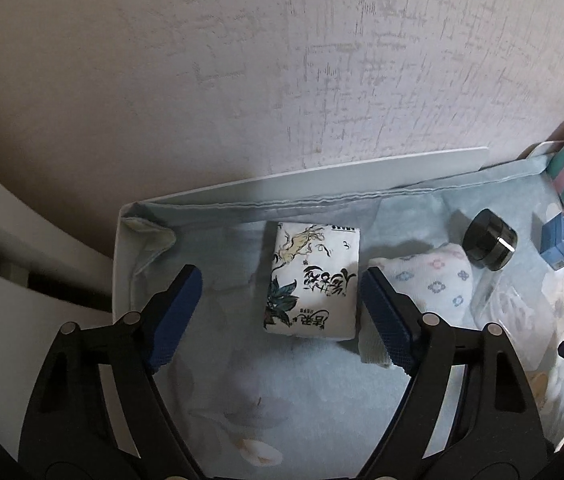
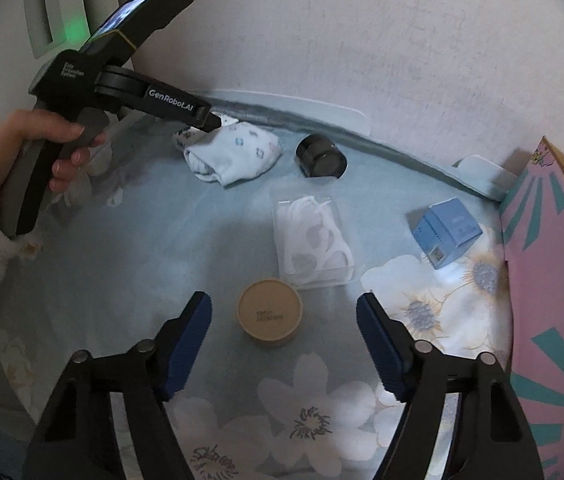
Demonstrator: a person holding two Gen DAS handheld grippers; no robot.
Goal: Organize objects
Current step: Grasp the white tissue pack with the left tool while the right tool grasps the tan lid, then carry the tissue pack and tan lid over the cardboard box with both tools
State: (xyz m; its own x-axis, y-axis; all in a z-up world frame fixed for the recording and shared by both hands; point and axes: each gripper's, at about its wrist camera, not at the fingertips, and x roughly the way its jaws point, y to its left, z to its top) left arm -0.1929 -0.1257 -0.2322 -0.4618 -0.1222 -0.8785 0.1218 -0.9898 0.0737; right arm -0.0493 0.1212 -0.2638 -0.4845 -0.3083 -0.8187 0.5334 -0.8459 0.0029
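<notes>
Now both grippers hover with jaws released: the left gripper (image 1: pixel 280 300) straddles the tissue pack (image 1: pixel 314 280) at twelve o'clock on the bed (image 1: pixel 322 392). Lower squarely and clench across its short sides, sparing the folded sock (image 1: pixel 430 284) at three o'clock. The right gripper (image 2: pixel 284 340) frames the round box (image 2: pixel 269 314).

Bedsheet (image 2: pixel 210 240) pale blue, white flower print. At its 12 o'clock: sock (image 2: pixel 238 156) white, small blue-pink motifs; jar (image 2: pixel 321 157) black. Round tin (image 2: pixel 269 314) tan; box (image 2: pixel 448 232) blue.

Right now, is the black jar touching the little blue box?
Apart. The right wrist view shows bare bedsheet between the black jar and the blue box.
</notes>
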